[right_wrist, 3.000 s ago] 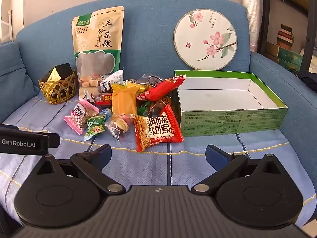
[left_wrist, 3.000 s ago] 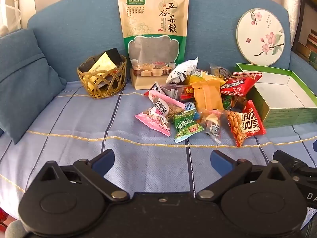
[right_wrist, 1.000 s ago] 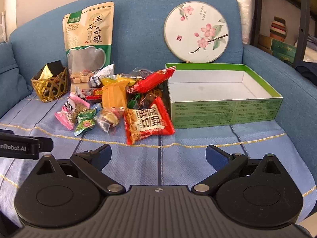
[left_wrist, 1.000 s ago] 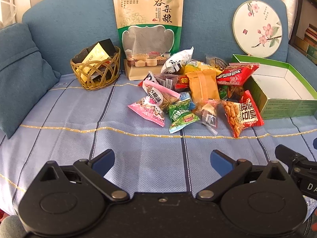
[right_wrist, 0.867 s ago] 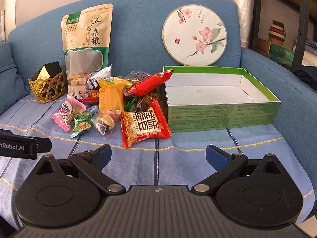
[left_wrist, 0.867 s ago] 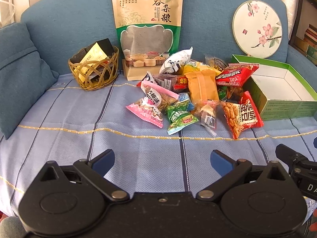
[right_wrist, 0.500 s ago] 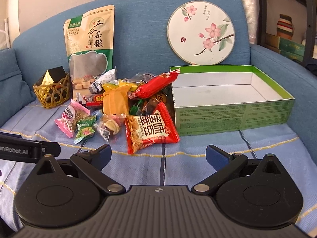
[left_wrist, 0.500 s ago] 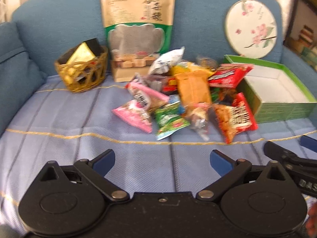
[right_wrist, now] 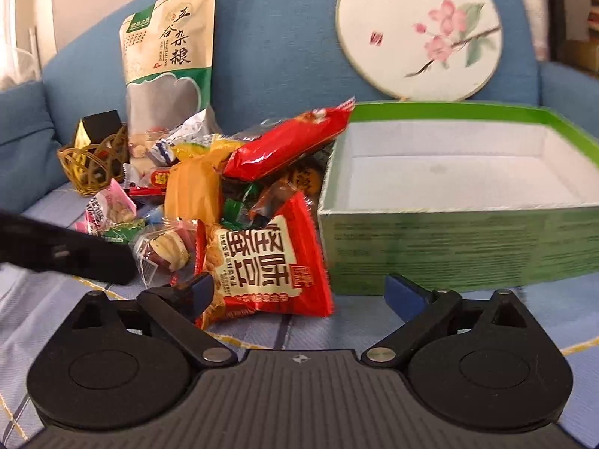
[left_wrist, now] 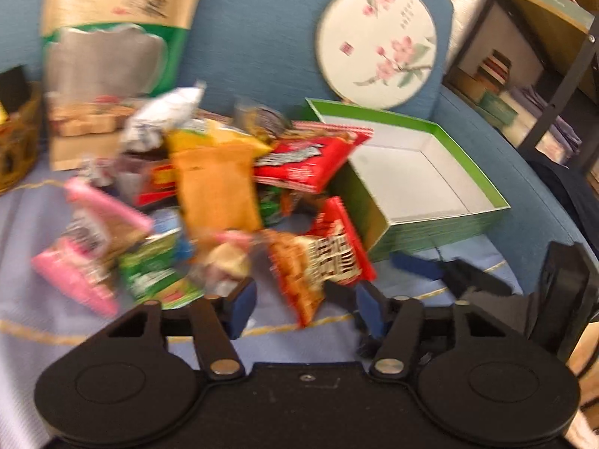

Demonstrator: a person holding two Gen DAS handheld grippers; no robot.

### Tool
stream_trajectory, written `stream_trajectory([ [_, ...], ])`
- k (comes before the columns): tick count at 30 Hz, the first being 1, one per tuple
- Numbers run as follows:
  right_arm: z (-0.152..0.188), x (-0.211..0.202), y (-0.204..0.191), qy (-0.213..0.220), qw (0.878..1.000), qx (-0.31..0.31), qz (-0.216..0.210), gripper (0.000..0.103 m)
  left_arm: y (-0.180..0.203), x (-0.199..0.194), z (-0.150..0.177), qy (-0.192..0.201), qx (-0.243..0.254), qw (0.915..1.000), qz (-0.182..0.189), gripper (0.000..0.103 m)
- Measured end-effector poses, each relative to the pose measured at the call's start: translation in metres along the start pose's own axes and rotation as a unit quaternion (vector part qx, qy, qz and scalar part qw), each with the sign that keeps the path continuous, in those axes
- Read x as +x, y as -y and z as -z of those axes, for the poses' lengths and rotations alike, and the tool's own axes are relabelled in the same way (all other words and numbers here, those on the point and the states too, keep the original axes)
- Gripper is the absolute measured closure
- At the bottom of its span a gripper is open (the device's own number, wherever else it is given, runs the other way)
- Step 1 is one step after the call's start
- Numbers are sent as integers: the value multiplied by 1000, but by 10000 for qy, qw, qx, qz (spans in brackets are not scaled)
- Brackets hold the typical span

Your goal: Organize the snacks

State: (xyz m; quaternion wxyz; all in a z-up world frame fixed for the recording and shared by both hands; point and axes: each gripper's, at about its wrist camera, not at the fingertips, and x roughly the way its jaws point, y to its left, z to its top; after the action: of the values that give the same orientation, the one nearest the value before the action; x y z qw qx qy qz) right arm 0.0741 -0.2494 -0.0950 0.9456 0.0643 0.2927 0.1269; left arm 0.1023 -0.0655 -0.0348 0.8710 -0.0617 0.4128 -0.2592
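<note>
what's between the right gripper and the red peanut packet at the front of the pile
Nothing visible. The red peanut packet lies on the sofa cover right ahead of the open right gripper, with no other snack in front of it.

tall pouch (right_wrist: 170,41): big black "五谷杂粮", small white print on green corner tag unreadable; red packet (right_wrist: 262,258): large characters, look like "怪味", small print too blurred

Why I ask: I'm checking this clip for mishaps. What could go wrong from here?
1. The left gripper, jaws just closing but not yet pressing, and the open right gripper both straddle the red peanut packet; they may collide or tug it.
2. Pulling it could topple the long red wrapper leaning on the green cardboard box.
</note>
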Motion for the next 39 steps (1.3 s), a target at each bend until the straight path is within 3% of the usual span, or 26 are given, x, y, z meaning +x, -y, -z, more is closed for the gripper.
stream_trajectory([
  [4, 2, 7, 9, -154, 9983, 362, -426, 0, -7, 30, -7, -119, -167, 9998, -23, 56],
  [5, 1, 5, 11, -143, 9978, 441, -469, 11, -11, 37, -8, -164, -284, 9994, -93, 56],
  [6, 1, 3, 12, -141, 9976, 493, -457, 30, -16, 42, -10, -208, -405, 9989, -147, 58],
  [7, 0, 1, 12, -180, 9975, 487, -473, 33, -21, 46, -10, -210, -510, 9984, -118, 59],
  [10, 1, -3, 9, -167, 9978, 378, -522, 35, -27, 53, -11, -309, -636, 9975, -17, 59],
  [13, -1, 2, 8, -177, 9990, 283, -306, 32, -26, 61, -10, -267, -473, 9985, -81, 59],
  [16, -1, 3, 13, -210, 9985, 388, -310, 34, -25, 61, -8, -292, -486, 9984, -50, 69],
  [18, -1, 2, 12, -245, 9980, 388, -434, 43, -28, 62, -6, -356, -653, 9972, 119, 75],
  [22, -2, -9, 4, -190, 9984, 162, -500, 59, -27, 44, 1, -315, -781, 9964, 83, 86],
  [26, -2, -31, -6, -62, 9971, -81, -751, 61, -19, 11, 6, -157, -702, 9974, 47, 87],
  [31, -10, -59, -13, 616, 9956, -298, -647, 61, 9, -13, -12, 257, -397, 9989, 74, 87],
  [39, -19, -67, 32, 1244, 9915, 368, -137, 62, 54, 16, -52, 442, 71, 9981, 414, 88],
])
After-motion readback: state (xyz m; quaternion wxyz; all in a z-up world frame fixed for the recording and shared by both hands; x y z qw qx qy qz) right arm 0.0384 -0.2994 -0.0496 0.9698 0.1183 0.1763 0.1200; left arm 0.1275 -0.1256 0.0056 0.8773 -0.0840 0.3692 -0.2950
